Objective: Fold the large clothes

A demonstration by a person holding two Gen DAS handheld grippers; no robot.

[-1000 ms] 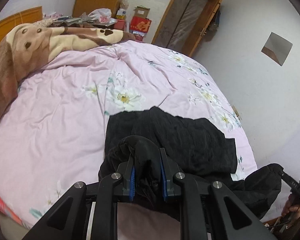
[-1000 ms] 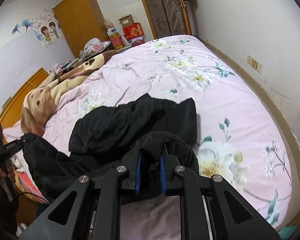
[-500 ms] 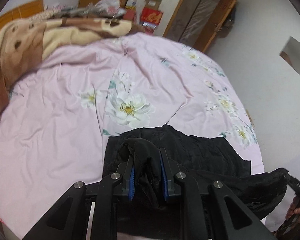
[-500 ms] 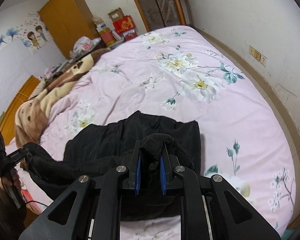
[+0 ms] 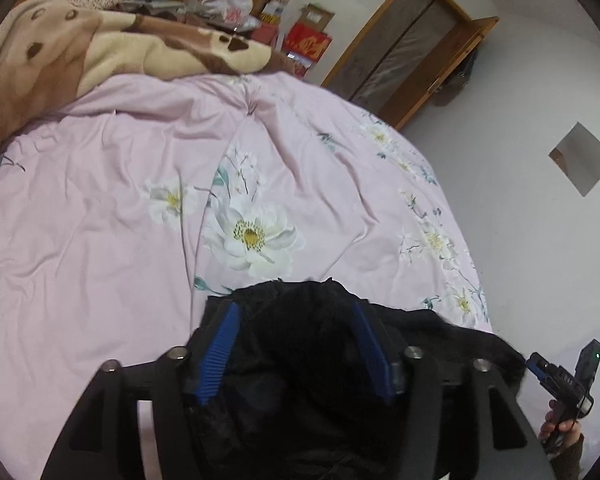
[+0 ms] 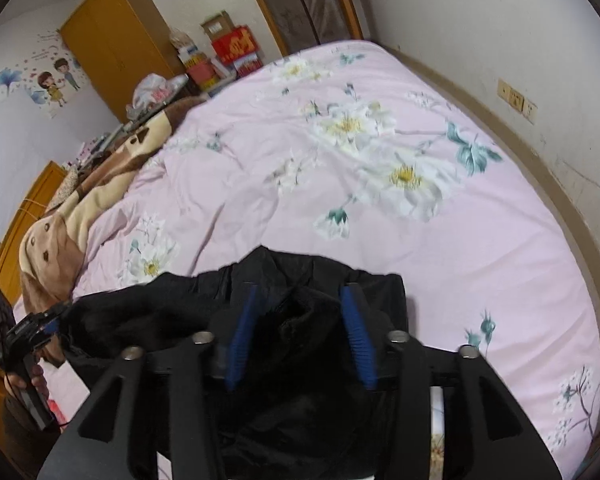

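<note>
I see the black quilted garment (image 5: 300, 360) bunched soft and matte at the lower centre of both frames on the pink floral bedspread (image 5: 140, 200), the left gripper (image 5: 296, 344) and right gripper (image 6: 300, 328) with ribbed blue jaws spread wide around its folds, a plush brown blanket (image 5: 80, 48) upper left.

Bed (image 5: 100, 240), covered by a pink quilt (image 6: 440, 248) printed with white flowers and wrinkled across its middle. A brown and cream blanket (image 5: 100, 48) with paw and bear motifs lay bunched along the far headboard side. A black garment (image 6: 188, 312) rested on the near edge of the quilt, its dark fabric spread flat toward the centre and gathered in folds at the near side.
</note>
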